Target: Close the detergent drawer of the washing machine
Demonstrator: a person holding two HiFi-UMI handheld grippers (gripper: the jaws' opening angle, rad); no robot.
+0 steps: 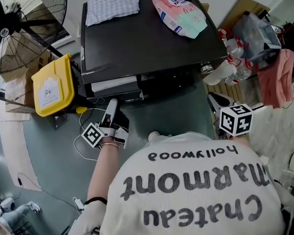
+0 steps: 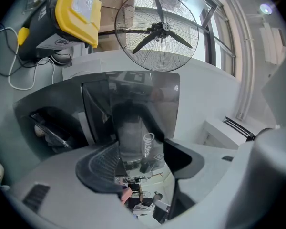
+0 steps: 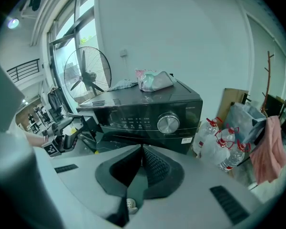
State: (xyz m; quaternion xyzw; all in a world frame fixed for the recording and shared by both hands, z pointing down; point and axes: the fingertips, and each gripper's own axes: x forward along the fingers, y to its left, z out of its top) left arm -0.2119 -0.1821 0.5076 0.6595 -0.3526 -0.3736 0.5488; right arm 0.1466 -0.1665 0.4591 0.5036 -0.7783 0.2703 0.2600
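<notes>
1. Black washer point(image 1: 152, 38) on the floor straight ahead, with a checked cloth point(image 1: 112, 5) and a pink bag point(image 1: 181, 13) lying apart on its top.
2. Big fan point(image 1: 19, 18) off to the washer's left.
3. Yellow-lidded bin point(image 1: 51, 84) between fan and washer, tilted, close by the washer's left front corner.
4. Pink towel point(image 1: 277, 77) hanging at the far right.
5. Clear bottles point(image 1: 230, 65) with red caps, bunched near the washer's right front corner.
6. Drawer point(image 1: 115, 84) at the left end of the washer's front, pulled out, pale inside visible from above, not yet shut.
7. Left gripper point(image 2: 140, 163) held about level right at the drawer's glossy front. Jaws released and spread wide, with that front panel straight ahead of the gap and nothing clamped. Touching or just short of it: cannot tell.
8. Right gripper point(image 3: 141, 151) well to the right of the drawer, angled down toward the washer's front. Jaws clenched together at the tips, with nothing between.
</notes>
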